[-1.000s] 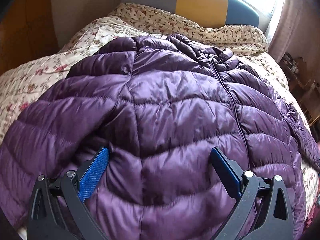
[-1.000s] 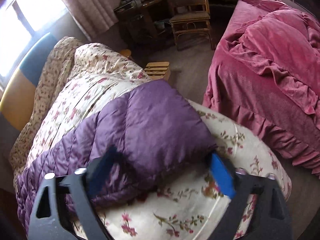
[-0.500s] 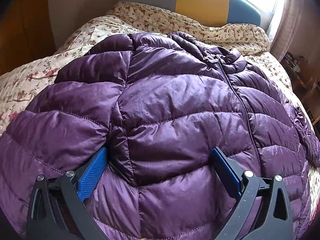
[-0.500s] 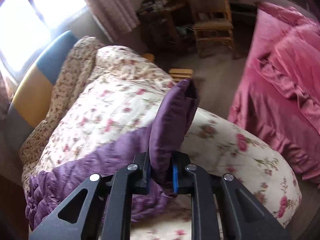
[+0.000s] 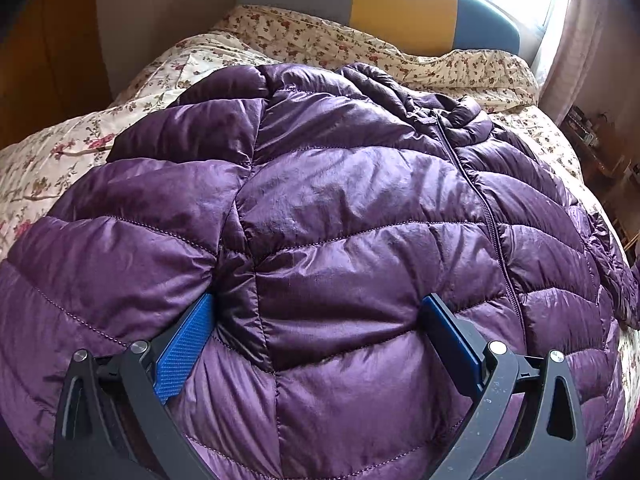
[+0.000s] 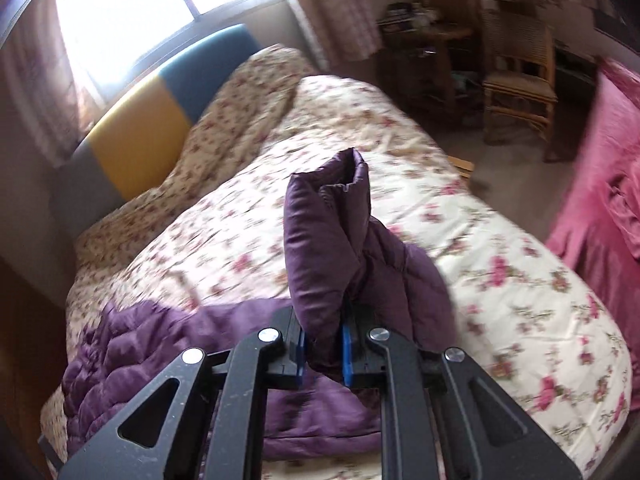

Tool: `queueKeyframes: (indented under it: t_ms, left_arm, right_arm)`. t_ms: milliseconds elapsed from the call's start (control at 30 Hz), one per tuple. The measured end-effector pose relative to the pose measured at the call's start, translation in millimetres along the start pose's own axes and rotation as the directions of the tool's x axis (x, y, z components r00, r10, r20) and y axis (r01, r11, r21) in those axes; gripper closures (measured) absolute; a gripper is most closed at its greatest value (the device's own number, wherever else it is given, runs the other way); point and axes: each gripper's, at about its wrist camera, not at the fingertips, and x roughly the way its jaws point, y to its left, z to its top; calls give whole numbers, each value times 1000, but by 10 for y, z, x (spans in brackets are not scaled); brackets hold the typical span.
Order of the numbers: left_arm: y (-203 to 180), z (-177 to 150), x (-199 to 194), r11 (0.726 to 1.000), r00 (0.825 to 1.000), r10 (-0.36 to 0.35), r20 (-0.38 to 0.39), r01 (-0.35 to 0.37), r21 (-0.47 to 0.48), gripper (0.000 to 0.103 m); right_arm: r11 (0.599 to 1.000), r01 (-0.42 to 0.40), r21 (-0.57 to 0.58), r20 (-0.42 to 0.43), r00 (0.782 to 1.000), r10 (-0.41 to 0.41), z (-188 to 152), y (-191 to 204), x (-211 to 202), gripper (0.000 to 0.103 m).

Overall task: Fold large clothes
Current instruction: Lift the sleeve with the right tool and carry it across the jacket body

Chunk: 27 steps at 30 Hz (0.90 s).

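Purple puffer jacket (image 5: 340,240): shiny nylon shell, quilted in wavy horizontal channels, puffy between stitch lines, fine wrinkles catching window light. Zip (image 5: 484,208) runs down the front, closed, up to a crumpled collar (image 5: 464,116) toward the headboard end of the bed. Jacket lies front-up across the bed, covering most of the near part; cream floral bedspread (image 5: 48,160), soft quilted cotton w/ pink-red flowers, shows along the left edge and beyond the collar. Headboard (image 5: 400,4) is padded, in grey, yellow and blue panels. Left gripper (image 5: 320,320): black plastic arms w/ metal rivets, blue textured pads (image 5: 186,348), jaws wide, pressed down into the jacket body w/ a puffy panel bulging between them, not pinched. Right gripper (image 6: 324,344): jaws nearly together and closing, clamped on the sleeve (image 6: 328,240); the sleeve end is bunched into a thick upright roll, cuff opening at top, matte-looking and smoother than the body, lifted off the bedspread near the bed's right edge. Rest of the sleeve trails down to the jacket (image 6: 140,340) at the near left corner in that view, bg motion-blurred. Past the bed's right edge: pink ruffled cover (image 6: 600,200), wicker chair (image 6: 520,80), curtains by a bright window.
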Motion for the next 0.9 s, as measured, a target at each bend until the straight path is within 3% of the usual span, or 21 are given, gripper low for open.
queueKeyframes:
  t_ms: [467,900]
  left_arm:
    - [24,-2,-19,1000,1000,-14,7,14,-8,3]
    - [25,-7,-21,1000,1000,-15,7,16,-9,3]
  right_arm:
    - [975,-153,-163,-138,982,131,-606,1148,512,95]
    - [906,-357,-225,-303,910,283,-1413,2130,760,95]
